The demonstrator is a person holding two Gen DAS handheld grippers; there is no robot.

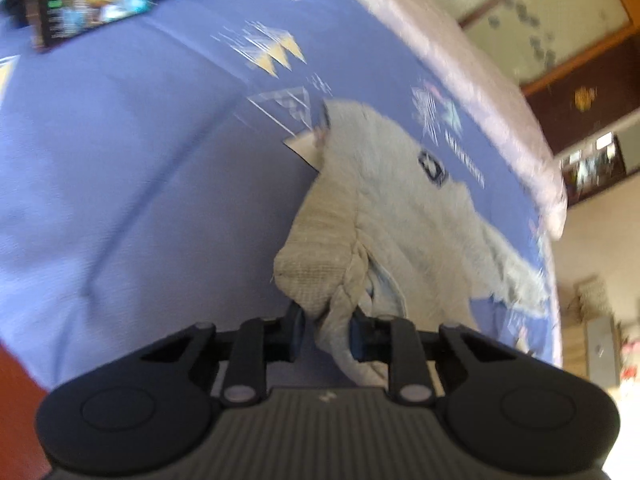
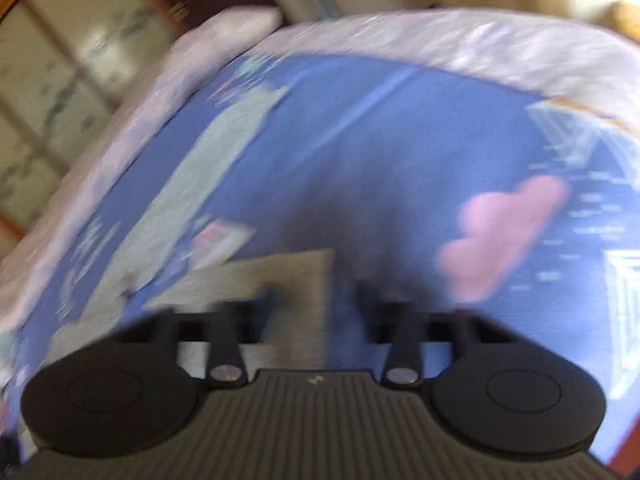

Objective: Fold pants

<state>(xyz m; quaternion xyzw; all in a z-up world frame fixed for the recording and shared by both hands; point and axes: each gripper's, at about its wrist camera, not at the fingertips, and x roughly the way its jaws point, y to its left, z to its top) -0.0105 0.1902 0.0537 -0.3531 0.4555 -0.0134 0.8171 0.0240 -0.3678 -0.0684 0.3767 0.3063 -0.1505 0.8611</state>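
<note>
Pants, grey, lie bunched at centre of the left wrist view on a blue sheet, trailing toward the right edge. Left gripper at bottom centre is clamped on a twisted fold of the waistband end. Phone sits upper left, well apart from the pants.

Right wrist view, blurred: pants stretch as a pale strip from upper left down to the lower left. Right gripper at bottom centre, fingers look parted in the smear, so its state can't be told from here; a flat grey piece lies by its left finger.
</note>
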